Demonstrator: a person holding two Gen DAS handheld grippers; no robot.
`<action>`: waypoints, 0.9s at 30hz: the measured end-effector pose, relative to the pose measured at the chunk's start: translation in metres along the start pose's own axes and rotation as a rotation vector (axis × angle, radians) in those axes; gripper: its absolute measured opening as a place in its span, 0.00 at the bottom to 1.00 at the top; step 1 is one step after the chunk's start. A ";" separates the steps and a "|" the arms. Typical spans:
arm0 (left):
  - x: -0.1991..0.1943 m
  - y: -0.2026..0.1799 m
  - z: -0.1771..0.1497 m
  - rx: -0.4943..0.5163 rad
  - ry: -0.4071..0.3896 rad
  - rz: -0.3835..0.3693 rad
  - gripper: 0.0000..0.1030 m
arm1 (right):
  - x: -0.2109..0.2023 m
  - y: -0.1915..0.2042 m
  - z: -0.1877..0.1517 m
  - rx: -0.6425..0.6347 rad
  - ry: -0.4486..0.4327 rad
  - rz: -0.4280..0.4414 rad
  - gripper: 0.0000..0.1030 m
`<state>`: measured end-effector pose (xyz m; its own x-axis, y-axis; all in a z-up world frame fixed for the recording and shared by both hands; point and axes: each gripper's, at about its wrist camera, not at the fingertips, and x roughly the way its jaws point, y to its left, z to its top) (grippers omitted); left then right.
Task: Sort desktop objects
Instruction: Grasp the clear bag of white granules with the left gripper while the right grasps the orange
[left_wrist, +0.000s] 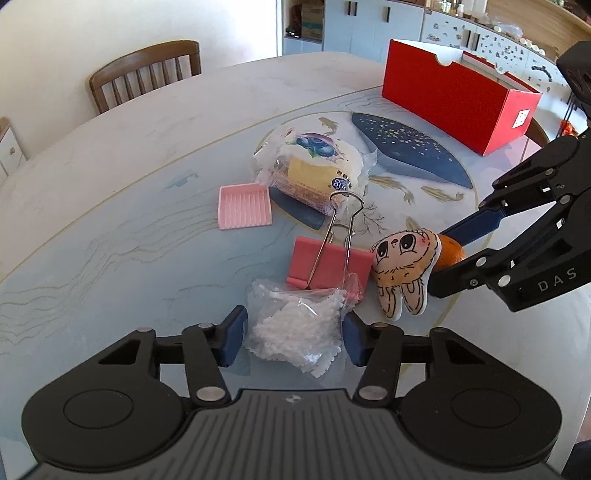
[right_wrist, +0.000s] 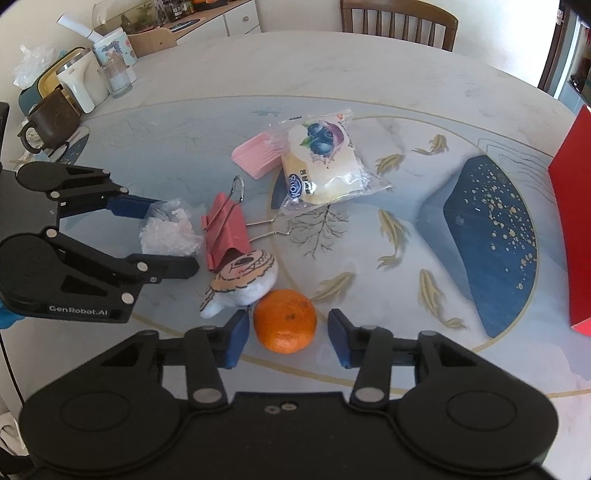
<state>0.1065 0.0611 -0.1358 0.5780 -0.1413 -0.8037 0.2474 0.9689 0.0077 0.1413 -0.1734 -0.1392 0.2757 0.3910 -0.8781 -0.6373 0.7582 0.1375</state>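
Worktop (left_wrist: 110, 166) carries a loose cluster of items. Left gripper (left_wrist: 293, 338) points steeply down at a clear bag (left_wrist: 295, 328) of white bits. Its blue fingers (left_wrist: 232, 339) stand part-way apart, one on each side of the bag; the right pad meets the plastic edge, the left pad sits just clear of it. No firm clamp is visible. In the right wrist view the same gripper (right_wrist: 177, 236) brackets the bag (right_wrist: 168, 230) from the left.

Right gripper (right_wrist: 288, 338) is set over an orange (right_wrist: 286, 320). Fingers (right_wrist: 236, 341) are part-way apart with the fruit between them; the left pad is just beside the peel, and a clear gap shows at the right pad. The orange rests on the worktop (right_wrist: 295, 74), not lifted. From the left wrist view the right gripper (left_wrist: 447, 258) straddles the orange (left_wrist: 448, 253), which is mostly hidden behind a plush toy (left_wrist: 404, 271).

The toy lies touching the orange and just beside a pink binder clip (left_wrist: 328, 264), whose wire handles reach toward a wrapped blueberry cake (left_wrist: 314, 162). A pink ribbed tray (left_wrist: 243, 206) lies beside the cake. A red box (left_wrist: 454, 96) stands well apart at the far side. A wooden chair (left_wrist: 144, 72) stands behind the worktop. Cups and jars crowd the far left corner in the right wrist view.
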 end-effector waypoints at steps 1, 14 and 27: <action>-0.001 -0.001 0.000 -0.005 0.003 0.004 0.49 | -0.001 0.000 -0.001 0.000 0.000 -0.002 0.41; -0.013 -0.016 -0.012 -0.035 0.018 -0.002 0.43 | -0.012 -0.007 -0.020 -0.013 -0.013 0.003 0.32; -0.047 -0.041 -0.008 -0.082 -0.019 -0.043 0.42 | -0.037 -0.012 -0.034 0.007 -0.068 0.037 0.31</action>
<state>0.0632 0.0293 -0.1034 0.5833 -0.1866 -0.7906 0.2081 0.9751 -0.0766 0.1142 -0.2152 -0.1241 0.3001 0.4533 -0.8393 -0.6431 0.7460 0.1729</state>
